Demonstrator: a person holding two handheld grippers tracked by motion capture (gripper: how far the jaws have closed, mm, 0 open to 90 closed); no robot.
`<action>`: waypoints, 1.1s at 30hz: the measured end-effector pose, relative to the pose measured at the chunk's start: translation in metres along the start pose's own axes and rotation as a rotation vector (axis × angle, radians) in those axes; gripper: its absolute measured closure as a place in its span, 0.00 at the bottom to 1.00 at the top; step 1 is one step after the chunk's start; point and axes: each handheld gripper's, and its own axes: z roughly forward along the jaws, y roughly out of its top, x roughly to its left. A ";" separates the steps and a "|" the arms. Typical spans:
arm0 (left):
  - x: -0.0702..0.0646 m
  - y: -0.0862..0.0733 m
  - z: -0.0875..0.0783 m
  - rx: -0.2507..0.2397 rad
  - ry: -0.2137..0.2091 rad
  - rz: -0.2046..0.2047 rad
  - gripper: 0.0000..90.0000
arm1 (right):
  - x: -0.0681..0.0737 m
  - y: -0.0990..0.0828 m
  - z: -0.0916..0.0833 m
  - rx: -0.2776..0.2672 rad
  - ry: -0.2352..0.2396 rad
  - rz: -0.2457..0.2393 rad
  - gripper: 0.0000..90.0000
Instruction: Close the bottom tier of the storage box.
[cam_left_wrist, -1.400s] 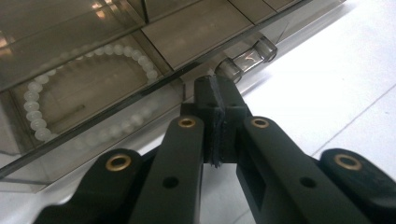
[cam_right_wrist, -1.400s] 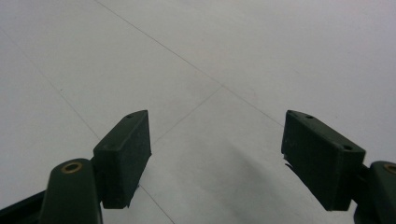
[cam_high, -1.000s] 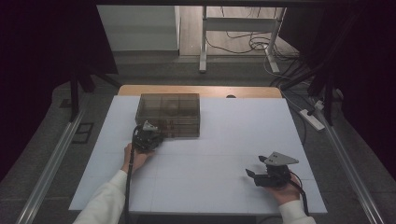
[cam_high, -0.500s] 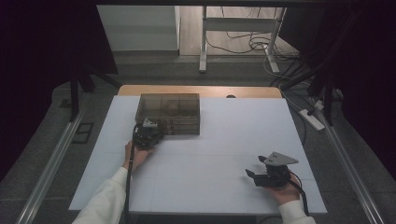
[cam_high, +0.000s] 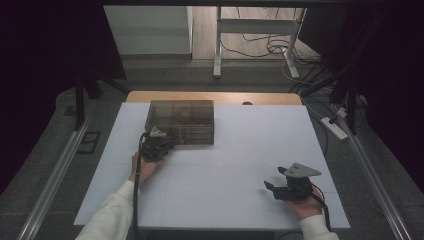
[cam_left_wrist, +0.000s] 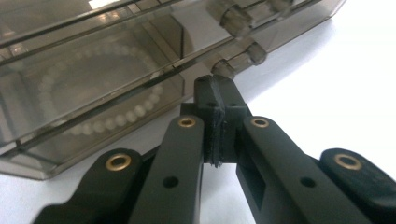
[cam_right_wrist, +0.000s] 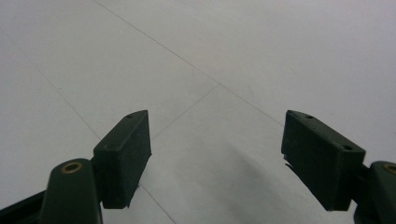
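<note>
While the left tongs (cam_left_wrist: 215, 122) rest with both black jaws pressed flat together and nothing between them, their tip sits just beside a small clear knob (cam_left_wrist: 223, 68) on the lowest drawer of the smoky drawer box (cam_high: 181, 120). Compared with the high view a second earlier, the left hand (cam_high: 143, 167) has edged slightly toward the box front; the box itself lies where it did, at the far left of the white worktop (cam_high: 240, 150). Judged from this, the approach to the drawer is nearly finished, yet the jaws would have to part before the knob could be taken. A bead string (cam_left_wrist: 100, 100), pale and looped, lies inside the lower drawer behind its tinted front. A second knob (cam_left_wrist: 236, 21) belongs to the drawer above and stands close enough to be caught by mistake. The right tongs (cam_right_wrist: 217, 158) are held wide apart and hold nothing, idling over bare worktop well apart from the box, unchanged from earlier. Beyond the worktop, floor cables (cam_high: 270, 47) and a power strip (cam_high: 334, 127) stay clear of the work.
</note>
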 end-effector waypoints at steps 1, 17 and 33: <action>-0.001 -0.001 -0.002 -0.005 -0.002 0.004 0.99 | 0.000 0.000 0.000 -0.002 -0.002 0.002 0.26; -0.011 -0.012 -0.033 -0.047 -0.037 0.028 0.99 | -0.003 -0.001 0.000 -0.005 -0.004 0.011 0.26; -0.026 -0.042 -0.077 -0.065 -0.050 0.003 0.41 | -0.010 -0.003 -0.008 -0.029 0.007 0.026 0.25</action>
